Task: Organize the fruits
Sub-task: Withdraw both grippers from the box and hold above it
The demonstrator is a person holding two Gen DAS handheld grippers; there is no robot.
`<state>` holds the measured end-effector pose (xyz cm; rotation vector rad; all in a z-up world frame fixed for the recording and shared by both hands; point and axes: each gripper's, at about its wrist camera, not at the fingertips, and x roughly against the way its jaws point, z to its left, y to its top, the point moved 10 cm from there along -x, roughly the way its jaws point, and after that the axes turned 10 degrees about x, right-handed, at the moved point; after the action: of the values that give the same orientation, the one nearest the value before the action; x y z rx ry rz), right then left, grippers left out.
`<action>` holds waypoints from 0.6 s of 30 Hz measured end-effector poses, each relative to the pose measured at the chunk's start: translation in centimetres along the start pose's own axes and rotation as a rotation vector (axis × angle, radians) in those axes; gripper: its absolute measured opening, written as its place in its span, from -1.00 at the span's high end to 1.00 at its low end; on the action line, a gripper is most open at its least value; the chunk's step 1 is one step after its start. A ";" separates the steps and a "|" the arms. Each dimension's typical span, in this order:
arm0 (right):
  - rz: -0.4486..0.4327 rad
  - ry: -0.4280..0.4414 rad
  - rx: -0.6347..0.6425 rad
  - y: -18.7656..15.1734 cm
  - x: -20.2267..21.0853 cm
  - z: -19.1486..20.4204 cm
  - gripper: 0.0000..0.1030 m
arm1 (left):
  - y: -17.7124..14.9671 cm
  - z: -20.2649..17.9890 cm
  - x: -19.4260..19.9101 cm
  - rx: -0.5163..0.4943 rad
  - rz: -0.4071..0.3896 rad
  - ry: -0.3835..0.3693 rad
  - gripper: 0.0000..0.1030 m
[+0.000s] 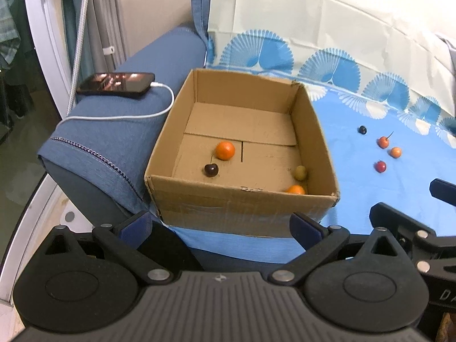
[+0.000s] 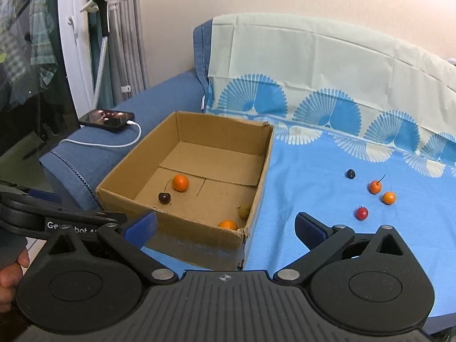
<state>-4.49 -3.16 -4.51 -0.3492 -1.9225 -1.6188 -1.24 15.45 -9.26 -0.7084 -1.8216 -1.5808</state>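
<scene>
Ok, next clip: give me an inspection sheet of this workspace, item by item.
Surface: blue patterned sheet over a sofa seat.
Job's things: cardboard box holding four fruits: orange, dark cherry, green fruit, second orange. Four loose fruits on the sheet to the box's right: dark berry, stemmed orange fruit, small orange, red fruit.
Clutter: phone on the sofa armrest.
Grippers: left gripper and right gripper both open, fingers empty.
Cables: white charging cable plugged into the phone.
Surroundings: wall, curtain, pale cover on the sofa back.
</scene>
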 end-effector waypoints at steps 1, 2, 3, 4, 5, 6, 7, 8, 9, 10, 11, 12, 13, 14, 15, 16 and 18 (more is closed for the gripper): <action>-0.006 0.001 0.002 0.0 0.2 0.1 -0.98 | 0.0 -0.1 0.4 0.000 -0.008 0.000 -0.99; -0.012 0.003 0.005 0.0 0.5 0.2 -0.98 | 0.0 -0.2 0.7 -0.002 -0.015 0.000 -0.99; -0.018 0.004 0.007 0.0 0.8 0.3 -0.98 | 0.0 -0.3 0.9 -0.004 -0.021 0.000 -0.99; -0.024 0.004 0.008 0.0 1.1 0.3 -0.98 | 0.0 -0.4 1.2 -0.006 -0.026 -0.001 -0.99; -0.030 0.003 0.009 0.1 1.3 0.3 -0.98 | 0.0 -0.4 1.3 -0.008 -0.030 -0.002 -0.99; -0.037 0.002 0.009 0.1 1.6 0.3 -0.98 | 0.0 -0.5 1.6 -0.011 -0.035 -0.003 -0.99; -0.042 0.000 0.008 0.2 1.8 0.3 -0.98 | 0.0 -0.7 1.7 -0.014 -0.039 -0.004 -0.99; -0.047 -0.002 0.007 0.3 2.0 0.3 -0.98 | 0.0 -0.8 1.9 -0.018 -0.044 -0.005 -0.99; -0.051 -0.003 0.005 0.3 2.1 0.2 -0.98 | 0.1 -0.7 2.1 -0.021 -0.047 -0.006 -0.99; -0.053 -0.003 0.003 0.3 2.2 0.2 -0.98 | 0.1 -0.8 2.2 -0.024 -0.052 -0.006 -0.99; -0.056 -0.004 0.003 0.3 2.4 0.1 -0.98 | 0.1 -0.9 2.3 -0.025 -0.054 -0.006 -0.99; -0.059 -0.004 0.003 0.4 2.4 0.1 -0.98 | 0.1 -0.9 2.4 -0.027 -0.057 -0.006 -0.99; -0.061 -0.005 0.003 0.4 2.6 0.2 -0.98 | 0.1 -0.9 2.5 -0.027 -0.058 -0.006 -0.99; -0.063 -0.005 0.004 0.4 2.6 0.2 -0.98 | 0.1 -0.9 2.5 -0.028 -0.058 -0.006 -0.99; -0.065 -0.005 0.005 0.4 2.6 0.2 -0.98 | 0.0 -0.9 2.6 -0.027 -0.058 -0.006 -0.99; -0.066 -0.005 0.006 0.4 2.7 0.3 -0.98 | 0.0 -0.9 2.6 -0.027 -0.059 -0.006 -0.99; -0.070 -0.004 0.009 0.5 2.7 0.3 -0.98 | 0.1 -0.8 2.7 -0.026 -0.061 -0.006 -0.99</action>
<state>-6.45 -3.21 -2.57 -0.2853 -1.9642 -1.6546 -2.89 14.67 -7.14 -0.6756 -1.8459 -1.6466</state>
